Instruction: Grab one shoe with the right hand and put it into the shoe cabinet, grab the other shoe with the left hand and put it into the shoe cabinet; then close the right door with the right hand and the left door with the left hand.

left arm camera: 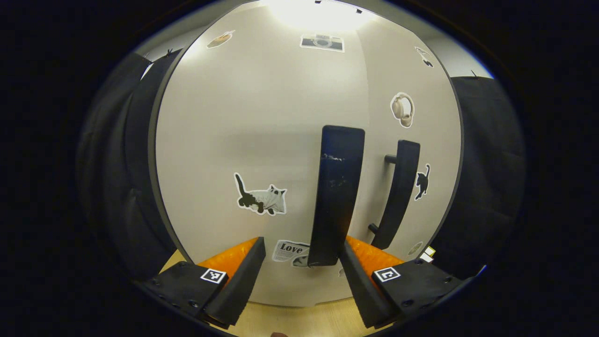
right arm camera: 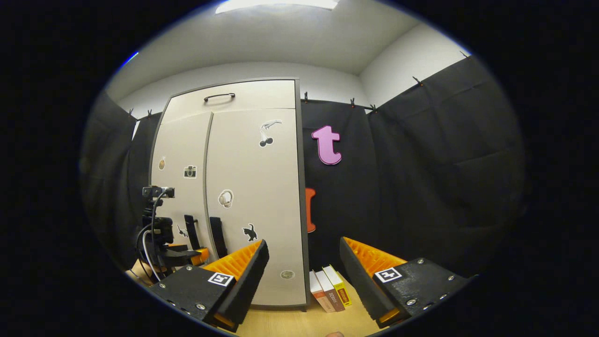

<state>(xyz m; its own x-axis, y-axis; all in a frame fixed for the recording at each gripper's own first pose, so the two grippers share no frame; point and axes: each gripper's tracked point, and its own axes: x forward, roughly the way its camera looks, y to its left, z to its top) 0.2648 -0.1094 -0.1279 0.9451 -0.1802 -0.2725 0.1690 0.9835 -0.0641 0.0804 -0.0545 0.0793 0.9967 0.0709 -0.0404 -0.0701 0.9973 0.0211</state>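
Observation:
The shoe cabinet (right arm camera: 255,187) is beige with stickers, and both its doors look shut. In the left gripper view I am close up to the left door (left arm camera: 243,140). Its black bar handle (left arm camera: 337,196) ends between my open fingers, and nothing is gripped. My left gripper (left arm camera: 302,276) is open. The right door's handle (left arm camera: 400,194) is just beyond it. In the right gripper view the left gripper (right arm camera: 199,255) sits at the left door's handle (right arm camera: 191,231), beside the right handle (right arm camera: 217,236). My right gripper (right arm camera: 304,267) is open and holds nothing, back from the cabinet.
Three books (right arm camera: 330,288) stand on the wooden floor (right arm camera: 290,323) against the cabinet's right side. A drawer front with a black handle (right arm camera: 219,97) tops the cabinet. Black cloth walls close in on both sides.

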